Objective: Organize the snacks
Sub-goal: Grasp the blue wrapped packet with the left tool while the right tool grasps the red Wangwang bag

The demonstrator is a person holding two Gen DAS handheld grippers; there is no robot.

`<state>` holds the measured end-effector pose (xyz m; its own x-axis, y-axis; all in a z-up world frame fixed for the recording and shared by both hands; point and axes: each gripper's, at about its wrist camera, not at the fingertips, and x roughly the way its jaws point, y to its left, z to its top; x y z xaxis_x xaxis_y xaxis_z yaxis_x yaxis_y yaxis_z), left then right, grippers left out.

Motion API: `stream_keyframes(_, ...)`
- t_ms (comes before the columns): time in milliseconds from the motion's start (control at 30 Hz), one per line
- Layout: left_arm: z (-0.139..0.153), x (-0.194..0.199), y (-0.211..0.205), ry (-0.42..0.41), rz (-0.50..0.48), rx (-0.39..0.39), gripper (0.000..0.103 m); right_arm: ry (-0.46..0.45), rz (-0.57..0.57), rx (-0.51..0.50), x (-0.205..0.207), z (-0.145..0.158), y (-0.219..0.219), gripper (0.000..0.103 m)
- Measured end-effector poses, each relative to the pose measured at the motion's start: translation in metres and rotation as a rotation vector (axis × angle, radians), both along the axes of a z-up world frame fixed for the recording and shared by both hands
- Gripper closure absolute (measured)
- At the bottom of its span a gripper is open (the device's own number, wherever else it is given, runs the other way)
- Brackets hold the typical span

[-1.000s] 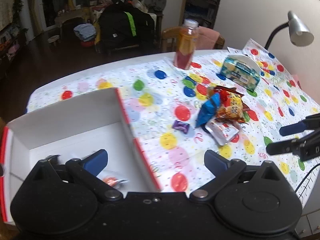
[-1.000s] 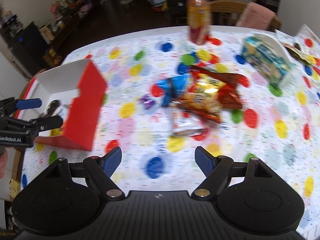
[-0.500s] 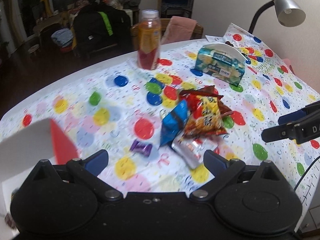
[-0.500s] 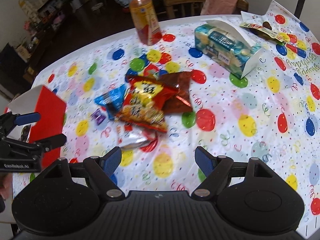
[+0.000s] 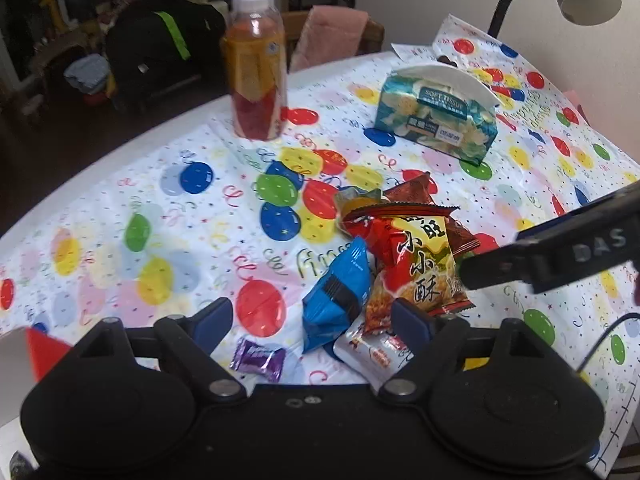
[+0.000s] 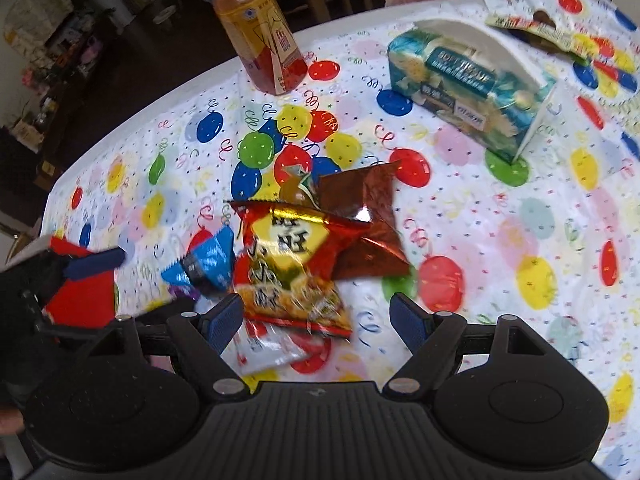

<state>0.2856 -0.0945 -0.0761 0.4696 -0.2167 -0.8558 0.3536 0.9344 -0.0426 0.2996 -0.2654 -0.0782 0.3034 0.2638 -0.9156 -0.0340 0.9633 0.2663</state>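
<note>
A glossy plastic cloth (image 5: 168, 216) printed with coloured balloons covers the table, lying smooth with faint creases. At the far right sits a rectangular teal tissue pack (image 5: 436, 120) in a curved white holder, and to its left an upright clear plastic bottle (image 5: 256, 68) of orange drink with a white cap. A red-sided cardboard box (image 6: 86, 292) shows only a corner at the left edge of both views. The snacks lie heaped mid-table, just ahead of both grippers: the largest is a shiny red-and-yellow foil bag (image 5: 416, 264), flat and crinkled, its long axis running away from the cameras and its printed top toward the bottle. Under its far right side lies a dark red-brown foil packet (image 6: 360, 220), tilted, one corner pointing toward the tissue pack. Against the bag's left side leans a blue foil pouch (image 5: 340, 300) with serrated ends, long axis running near-to-far. A white sachet (image 5: 376, 354) pokes out from below the bag's near end. Smallest is a purple twist-wrapped candy (image 5: 258, 362), apart to the left. The left gripper (image 5: 312, 320) has its blue-padded fingers spread wide and empty, above the candy and pouch. The right gripper (image 6: 316, 318) is likewise spread wide, holding nothing, over the bag's near end.
</note>
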Motion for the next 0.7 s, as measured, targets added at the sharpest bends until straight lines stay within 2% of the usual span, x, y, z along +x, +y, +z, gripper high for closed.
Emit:
stream_keyframes(233,-0.015,0.023,-0.001,0.072,-0.049,-0.039,0.030,0.049,-0.054,0.044,0.027,-0.016,0.014,0.023)
stream_keyframes(400,-0.029,0.032,-0.002,0.106,-0.061,-0.050,0.033,0.076,-0.058,0.034,0.035,-0.029,0.023,0.023)
stream_keyframes(500,-0.037,0.035,-0.002,0.123,-0.062,-0.064,0.040,0.086,-0.069,0.030,0.037,-0.036,0.022,0.023)
stream_keyframes(567,-0.039,0.036,0.000,0.129,-0.061,-0.078,0.043,0.095,-0.073,0.029,0.039,-0.040,0.022,0.029)
stream_keyframes(700,-0.043,0.038,0.000,0.144,-0.058,-0.098,0.060,0.098,-0.071,0.026,0.040,-0.042,0.022,0.030)
